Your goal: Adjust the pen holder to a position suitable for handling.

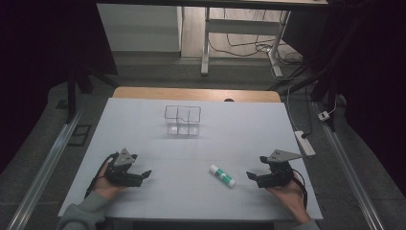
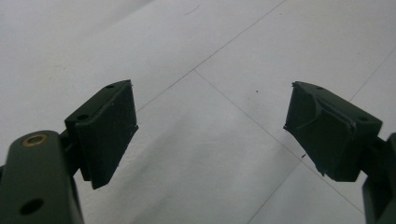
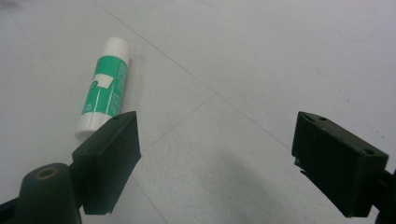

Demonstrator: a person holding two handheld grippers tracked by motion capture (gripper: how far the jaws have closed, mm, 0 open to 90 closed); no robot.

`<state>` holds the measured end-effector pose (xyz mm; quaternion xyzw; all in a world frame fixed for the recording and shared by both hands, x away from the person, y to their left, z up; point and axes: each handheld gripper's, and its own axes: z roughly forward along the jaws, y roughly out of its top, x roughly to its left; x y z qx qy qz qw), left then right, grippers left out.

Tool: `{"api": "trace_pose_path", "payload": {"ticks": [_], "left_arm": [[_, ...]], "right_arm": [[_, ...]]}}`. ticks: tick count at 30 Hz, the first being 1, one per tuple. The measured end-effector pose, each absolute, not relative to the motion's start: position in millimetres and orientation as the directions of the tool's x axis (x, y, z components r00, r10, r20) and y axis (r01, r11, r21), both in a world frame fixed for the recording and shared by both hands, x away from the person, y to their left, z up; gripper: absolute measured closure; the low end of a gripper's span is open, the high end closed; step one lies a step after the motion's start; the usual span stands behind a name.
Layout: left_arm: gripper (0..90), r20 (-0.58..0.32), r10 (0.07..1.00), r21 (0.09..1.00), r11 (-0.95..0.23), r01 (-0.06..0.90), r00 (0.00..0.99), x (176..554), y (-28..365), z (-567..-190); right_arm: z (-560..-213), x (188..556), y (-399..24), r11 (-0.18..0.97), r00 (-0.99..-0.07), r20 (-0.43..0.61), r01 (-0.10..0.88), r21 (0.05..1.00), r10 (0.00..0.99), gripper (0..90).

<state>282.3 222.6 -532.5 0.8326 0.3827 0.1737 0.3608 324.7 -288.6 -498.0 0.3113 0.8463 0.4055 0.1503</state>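
Lower right of centre in the high view, glue stick (image 1: 222,175) lies flat on the desk (image 1: 143,120), just left of the right tool (image 1: 253,177). Both tools wide open, empty; left tool (image 1: 145,174) rests at lower left. Clear divided box (image 1: 182,120) sits upper centre. Judged step: approach before pickup. Next move calls for the right tool to straddle the stick, then close

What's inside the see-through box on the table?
The clear box looks empty: its dividers and the white table show through its walls. It is small and far off, so something tiny could go unseen.
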Motion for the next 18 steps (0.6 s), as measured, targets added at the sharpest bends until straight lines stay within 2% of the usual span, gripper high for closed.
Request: {"api": "trace_pose_path", "payload": {"ticks": [18], "left_arm": [[16.0,0.015,0.761,0.732,-0.45,0.511,0.648,282.0,222.5,-532.2]], "right_arm": [[-497.8,323.9,-291.2,0.456,-0.759,0.012,0.403,0.794,0.651,14.8]]}}
